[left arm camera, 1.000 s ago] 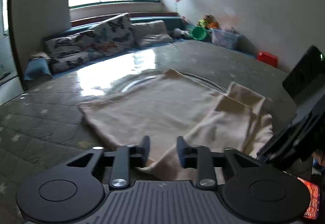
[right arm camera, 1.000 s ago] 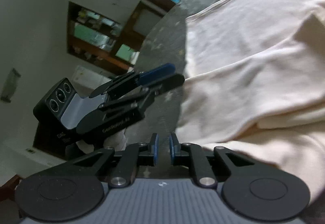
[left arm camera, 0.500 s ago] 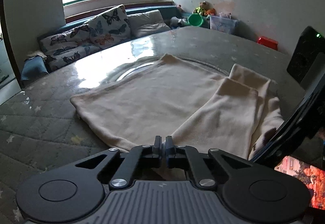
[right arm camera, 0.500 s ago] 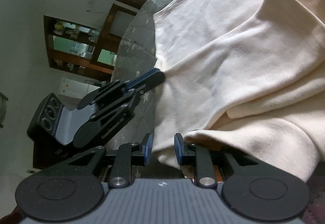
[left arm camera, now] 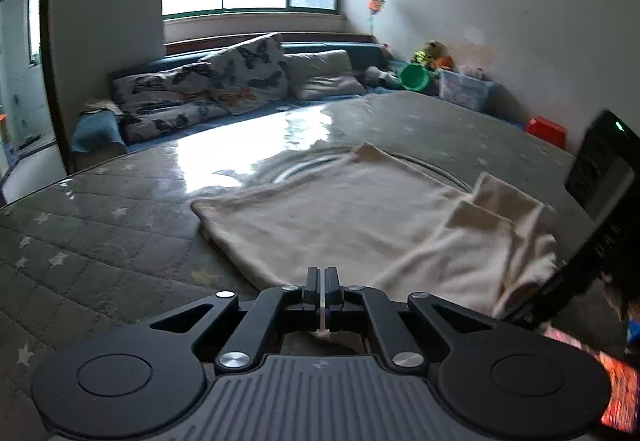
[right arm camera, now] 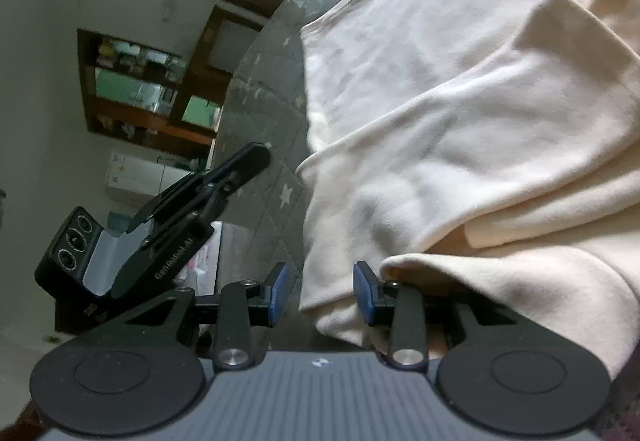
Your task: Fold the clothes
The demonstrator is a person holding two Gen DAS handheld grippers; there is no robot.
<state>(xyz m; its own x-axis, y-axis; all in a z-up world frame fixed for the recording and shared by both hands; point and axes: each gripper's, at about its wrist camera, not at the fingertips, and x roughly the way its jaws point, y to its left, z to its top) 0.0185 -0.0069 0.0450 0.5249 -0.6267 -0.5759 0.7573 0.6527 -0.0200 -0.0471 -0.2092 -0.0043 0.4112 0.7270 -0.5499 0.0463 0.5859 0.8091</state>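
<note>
A cream garment lies spread on the quilted grey table, with a folded sleeve at its right side. My left gripper is shut on the garment's near edge; a sliver of cloth shows between the fingers. In the right wrist view the same garment fills the right half. My right gripper is open, its blue pads either side of the garment's corner edge. The left gripper's body shows to the left.
A blue couch with patterned pillows stands behind the table under a window. A green bucket, a clear bin and a red box sit along the right wall. Shelves show in the right wrist view.
My left gripper closed on the garment's near edge and stays shut. My right gripper went from nearly shut to wide open around the garment's corner.
</note>
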